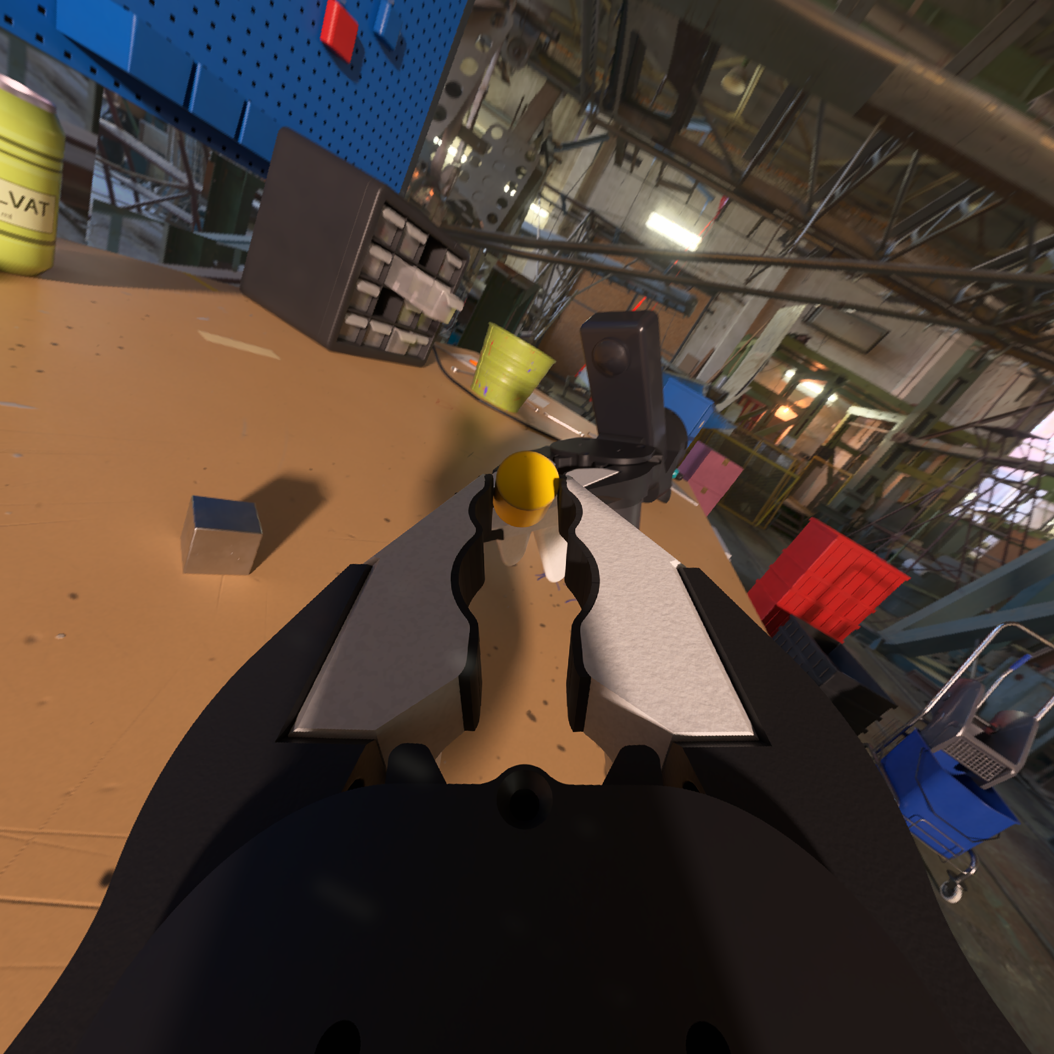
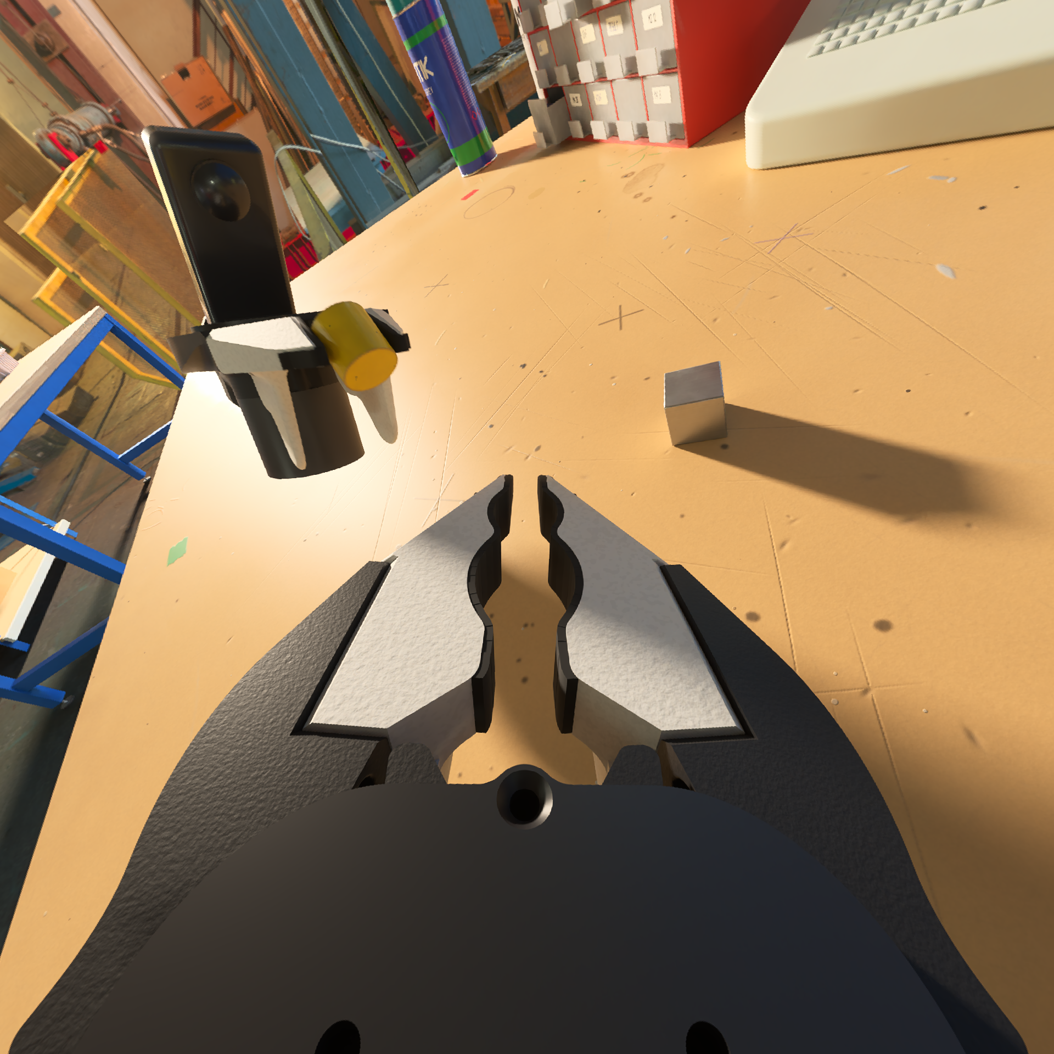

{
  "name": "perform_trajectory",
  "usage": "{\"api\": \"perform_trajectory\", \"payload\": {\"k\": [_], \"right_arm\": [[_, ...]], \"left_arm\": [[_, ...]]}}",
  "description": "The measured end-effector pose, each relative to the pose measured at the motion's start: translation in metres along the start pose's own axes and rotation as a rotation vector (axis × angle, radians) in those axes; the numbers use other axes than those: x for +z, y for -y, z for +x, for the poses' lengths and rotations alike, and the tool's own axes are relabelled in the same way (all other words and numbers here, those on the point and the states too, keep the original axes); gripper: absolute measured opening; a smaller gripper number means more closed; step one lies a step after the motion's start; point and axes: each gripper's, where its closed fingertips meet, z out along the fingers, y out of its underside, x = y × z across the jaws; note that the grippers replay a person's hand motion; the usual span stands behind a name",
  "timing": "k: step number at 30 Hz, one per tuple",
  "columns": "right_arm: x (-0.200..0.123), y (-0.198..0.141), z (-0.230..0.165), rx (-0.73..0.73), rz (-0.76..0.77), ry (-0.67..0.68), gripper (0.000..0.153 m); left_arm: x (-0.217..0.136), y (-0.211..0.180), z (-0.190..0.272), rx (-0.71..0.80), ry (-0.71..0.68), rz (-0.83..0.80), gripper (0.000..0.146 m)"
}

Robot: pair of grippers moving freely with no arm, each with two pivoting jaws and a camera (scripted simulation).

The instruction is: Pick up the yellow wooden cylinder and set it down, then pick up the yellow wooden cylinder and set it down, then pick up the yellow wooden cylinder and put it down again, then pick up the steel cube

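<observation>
My left gripper (image 1: pixel 526 497) is shut on the yellow wooden cylinder (image 1: pixel 525 476), gripped at the fingertips and held in the air above the tan table (image 1: pixel 142 399). In the right wrist view the left gripper (image 2: pixel 353 336) shows at the left with the cylinder (image 2: pixel 362 353) tilted, one flat end facing me. The steel cube (image 1: pixel 221 535) sits on the table left of my left fingers; it also shows in the right wrist view (image 2: pixel 694 402), ahead and to the right. My right gripper (image 2: pixel 525 485) is shut and empty, low over the table. It also shows just beyond the cylinder (image 1: pixel 532 562).
A yellow-green can (image 1: pixel 25 182), a dark drawer cabinet (image 1: pixel 353 256), a blue pegboard (image 1: pixel 285 68) and a green cup (image 1: pixel 510 368) stand at the back. A red drawer cabinet (image 2: pixel 656 68), a cream keyboard (image 2: pixel 912 74) and a spray can (image 2: pixel 450 85) stand far off. The table edge (image 2: pixel 171 410) runs on the left.
</observation>
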Motion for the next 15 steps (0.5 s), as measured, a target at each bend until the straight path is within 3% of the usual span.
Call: {"api": "perform_trajectory", "payload": {"k": [15], "right_arm": [[0.000, 0.000, 0.001, 0.036, 0.003, 0.015, 0.008]], "left_arm": [[0.002, -0.015, -0.028, -0.074, 0.156, -0.090, 0.022]]}}
